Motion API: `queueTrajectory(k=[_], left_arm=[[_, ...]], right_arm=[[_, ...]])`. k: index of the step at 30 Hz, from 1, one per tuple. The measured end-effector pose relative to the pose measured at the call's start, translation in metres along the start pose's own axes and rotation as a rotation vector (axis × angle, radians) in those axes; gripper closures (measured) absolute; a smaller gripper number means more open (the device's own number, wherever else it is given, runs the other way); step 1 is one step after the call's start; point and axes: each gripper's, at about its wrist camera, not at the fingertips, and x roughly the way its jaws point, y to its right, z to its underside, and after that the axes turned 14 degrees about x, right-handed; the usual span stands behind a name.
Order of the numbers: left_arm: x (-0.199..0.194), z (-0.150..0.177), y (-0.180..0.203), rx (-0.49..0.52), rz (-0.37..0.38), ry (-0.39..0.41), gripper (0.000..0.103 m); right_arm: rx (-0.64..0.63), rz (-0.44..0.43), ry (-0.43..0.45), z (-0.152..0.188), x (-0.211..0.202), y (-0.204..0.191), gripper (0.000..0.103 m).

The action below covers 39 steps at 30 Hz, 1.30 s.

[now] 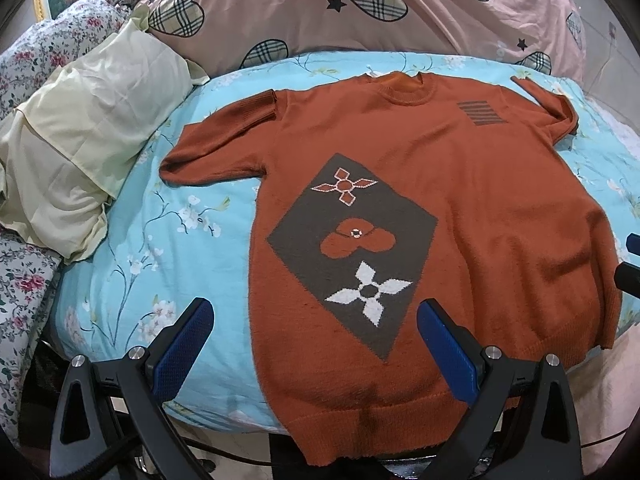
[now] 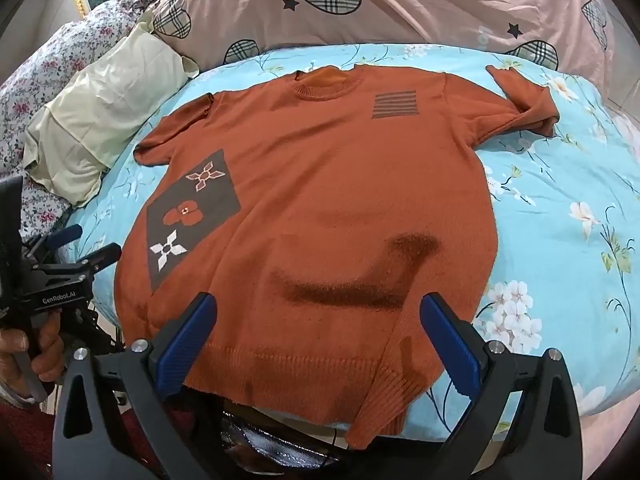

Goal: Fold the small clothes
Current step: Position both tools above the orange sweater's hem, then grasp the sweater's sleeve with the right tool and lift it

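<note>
An orange short-sleeved knit sweater lies flat, front up, on the blue floral bedsheet, with a grey diamond patch and a striped chest patch. It also shows in the right wrist view; its right sleeve is folded over and its bottom right hem corner is rumpled. My left gripper is open and empty above the sweater's lower left hem. My right gripper is open and empty above the lower hem. The left gripper also shows at the left edge of the right wrist view.
A cream pillow lies to the left of the sweater. A pink quilt with plaid hearts is heaped behind it. Floral bedding lies at far left. The bed's near edge runs under the hem.
</note>
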Motion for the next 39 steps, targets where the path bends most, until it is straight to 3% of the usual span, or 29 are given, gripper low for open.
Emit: queueTrajectory(k=[8, 15, 21, 27, 37, 39], left_arm=[[0.011, -0.005, -0.006, -0.062, 0.113, -0.003, 0.001], [0.024, -0.016, -0.001, -0.048, 0.089, -0.002, 0.001], [0.039, -0.03, 0.003, -0.033, 0.094, -0.007, 0.001], [0.059, -0.053, 0.003, -0.025, 0.097, -0.003, 0.001], [0.093, -0.088, -0.001, -0.05, 0.113, -0.028, 0.001], [0.1, -0.091, 0.001, -0.048, 0.118, -0.041, 0.001]], right_arm=[[0.035, -0.06, 0.113, -0.015, -0.001, 0.018, 0.002], [0.08, -0.046, 0.081, -0.036, 0.007, 0.038, 0.002], [0.093, -0.015, 0.117, -0.068, 0.008, 0.066, 0.002], [0.164, 0.022, 0.18, -0.137, 0.008, 0.128, 0.002], [0.342, 0.151, 0.276, -0.303, 0.051, 0.259, 0.041], [0.327, 0.19, 0.292, -0.333, 0.065, 0.274, 0.042]])
